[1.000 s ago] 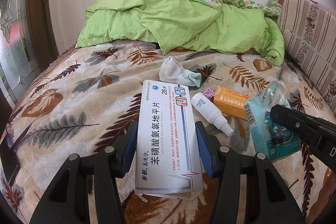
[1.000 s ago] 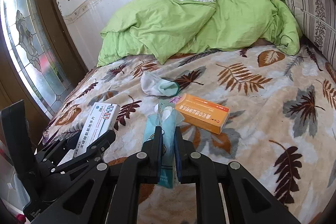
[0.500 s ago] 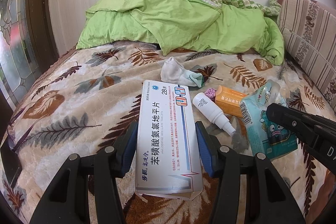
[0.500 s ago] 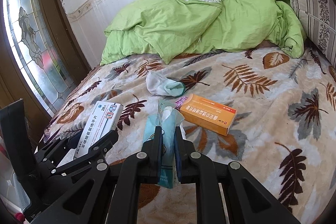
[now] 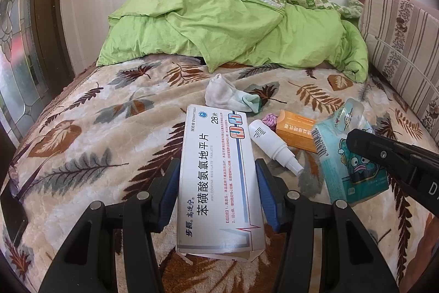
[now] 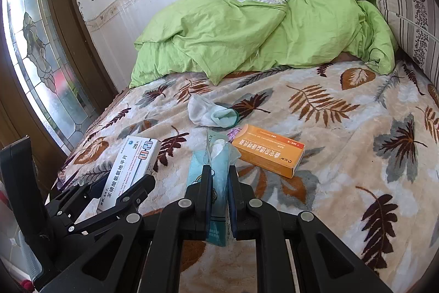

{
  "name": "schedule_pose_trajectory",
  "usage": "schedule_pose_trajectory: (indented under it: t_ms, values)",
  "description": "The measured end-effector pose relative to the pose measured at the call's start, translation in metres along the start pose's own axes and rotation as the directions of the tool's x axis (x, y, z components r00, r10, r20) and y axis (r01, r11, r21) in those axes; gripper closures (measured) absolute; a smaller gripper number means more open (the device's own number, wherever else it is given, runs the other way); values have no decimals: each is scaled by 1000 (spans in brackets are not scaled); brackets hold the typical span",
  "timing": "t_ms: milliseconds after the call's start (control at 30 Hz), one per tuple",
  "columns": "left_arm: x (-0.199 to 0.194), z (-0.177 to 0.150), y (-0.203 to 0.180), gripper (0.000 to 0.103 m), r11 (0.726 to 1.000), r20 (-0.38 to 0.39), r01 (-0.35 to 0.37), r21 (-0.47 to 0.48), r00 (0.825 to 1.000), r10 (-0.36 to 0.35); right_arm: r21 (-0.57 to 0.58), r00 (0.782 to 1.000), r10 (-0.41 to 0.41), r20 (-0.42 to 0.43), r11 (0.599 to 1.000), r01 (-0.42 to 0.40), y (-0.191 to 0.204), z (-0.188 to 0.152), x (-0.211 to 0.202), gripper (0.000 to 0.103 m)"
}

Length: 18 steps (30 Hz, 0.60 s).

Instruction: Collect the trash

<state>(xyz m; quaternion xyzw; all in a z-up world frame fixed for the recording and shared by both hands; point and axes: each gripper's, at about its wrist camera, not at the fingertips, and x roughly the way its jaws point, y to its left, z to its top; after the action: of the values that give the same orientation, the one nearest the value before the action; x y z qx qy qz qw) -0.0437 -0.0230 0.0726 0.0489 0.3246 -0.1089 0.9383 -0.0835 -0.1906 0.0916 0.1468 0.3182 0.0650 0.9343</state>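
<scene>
White cardboard first: the long white medicine box (image 5: 219, 177) sits clamped across its width in the left claw (image 5: 216, 194), blue pads pressed on both long edges, held up over the near part of the bed (image 5: 82, 133). Over on the right, the right claw (image 6: 219, 191) is pinched nearly closed on a teal tissue pack (image 6: 216, 177), which stands on edge between the jaws with a tuft of tissue poking out at the far end. Both hands loaded, then, and both hanging above the leaf-print blanket.

Trash left on the bed: an orange box (image 6: 269, 150) just beyond the tissue pack, a small white spray bottle (image 5: 274, 147) between the two boxes, a purple scrap (image 5: 270, 120) touching the orange box's far corner, and a white-and-mint sock (image 5: 230, 98) farther back. Green duvet (image 5: 233, 26) heaped at the far end.

My read: carry both pieces off level to wherever the bin is. No bin shows in either view. Keep the box's open, ragged near flap from spilling, and don't ease off the soft pack.

Left view alone shows the spray bottle and the pack's cartoon face; from the right view the pack hides the bottle, but that view shows the stained-glass door (image 6: 35, 51) clearly.
</scene>
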Motion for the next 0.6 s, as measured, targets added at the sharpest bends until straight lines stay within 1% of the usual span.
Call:
schedule_pose_trajectory:
  t_ms: [600]
  values:
    - [0, -1, -2, 51, 1000, -3, 2, -1, 1000, -2, -4, 1000, -2, 3, 1000, 2, 0, 0, 0, 92]
